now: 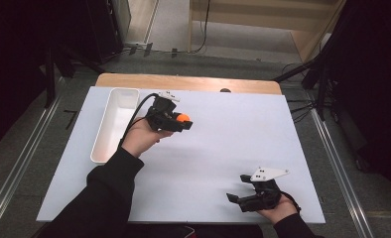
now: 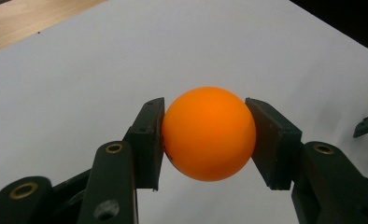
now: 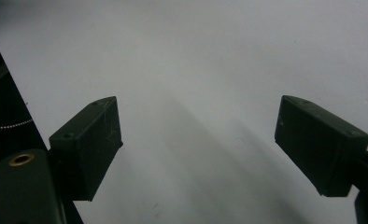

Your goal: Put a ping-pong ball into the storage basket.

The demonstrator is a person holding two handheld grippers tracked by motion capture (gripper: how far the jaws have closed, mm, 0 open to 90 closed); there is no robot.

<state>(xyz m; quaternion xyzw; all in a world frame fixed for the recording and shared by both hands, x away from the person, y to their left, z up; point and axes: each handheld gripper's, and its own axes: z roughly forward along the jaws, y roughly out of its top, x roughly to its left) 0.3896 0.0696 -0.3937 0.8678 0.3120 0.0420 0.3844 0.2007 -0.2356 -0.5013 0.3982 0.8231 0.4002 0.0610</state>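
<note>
An orange ball (image 2: 209, 133) sits squeezed between the two black pads of my left gripper (image 2: 205, 135), which is shut on it a little above the white table sheet. From above, the same ball (image 1: 183, 118) shows at the tip of the left gripper (image 1: 183, 121), just right of the white tray. My right gripper (image 1: 236, 190) rests near the table's front right edge, its jaws spread wide with nothing between them. Its own view shows the right gripper (image 3: 198, 140) over bare white sheet.
A long white tray (image 1: 115, 124) lies lengthwise at the left of the white sheet (image 1: 233, 139), and what it holds cannot be made out. A wooden table edge (image 1: 188, 82) runs along the back. Dark stands and cables flank the table.
</note>
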